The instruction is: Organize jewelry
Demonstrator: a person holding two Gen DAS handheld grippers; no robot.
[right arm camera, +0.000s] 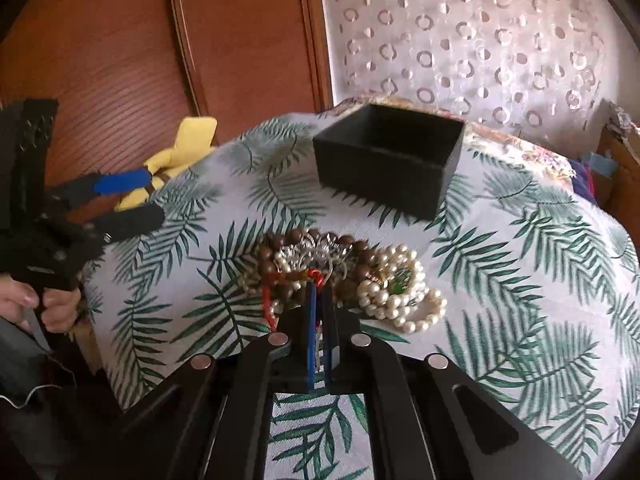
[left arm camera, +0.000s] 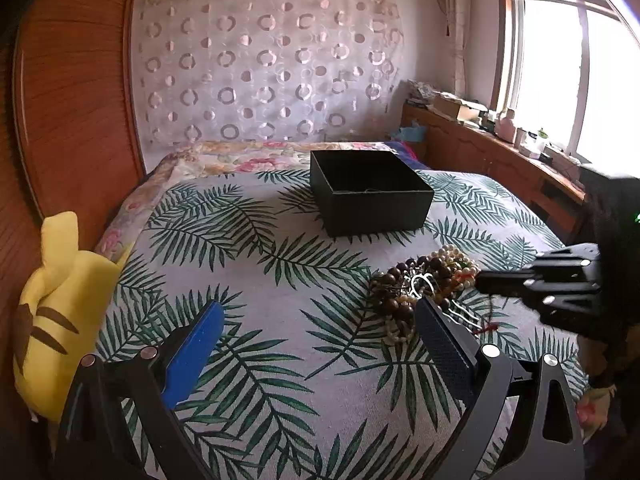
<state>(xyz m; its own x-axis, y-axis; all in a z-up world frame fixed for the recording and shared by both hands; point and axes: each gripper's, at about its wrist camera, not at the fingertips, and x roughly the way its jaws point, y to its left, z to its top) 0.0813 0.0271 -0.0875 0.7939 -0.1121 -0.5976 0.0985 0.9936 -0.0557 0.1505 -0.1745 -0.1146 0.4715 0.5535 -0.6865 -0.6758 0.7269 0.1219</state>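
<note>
A pile of jewelry [left arm camera: 424,284] lies on the leaf-print bedspread: brown wooden beads, white pearl strands, silver chains, a red cord. It also shows in the right wrist view [right arm camera: 344,276]. An open black box [left arm camera: 370,190] stands beyond the pile, also in the right wrist view [right arm camera: 390,160]. My left gripper [left arm camera: 320,328] is open and empty, hovering left of the pile. My right gripper [right arm camera: 320,292] is shut at the near edge of the pile, with a red cord [right arm camera: 316,278] and thin chain between its fingertips.
A yellow plush toy [left arm camera: 60,312] lies at the bed's left edge against a wooden headboard [left arm camera: 76,100]. A wooden sideboard [left arm camera: 492,152] with clutter runs under the window on the right. The leaf-print bedspread [left arm camera: 260,280] stretches between the grippers and the box.
</note>
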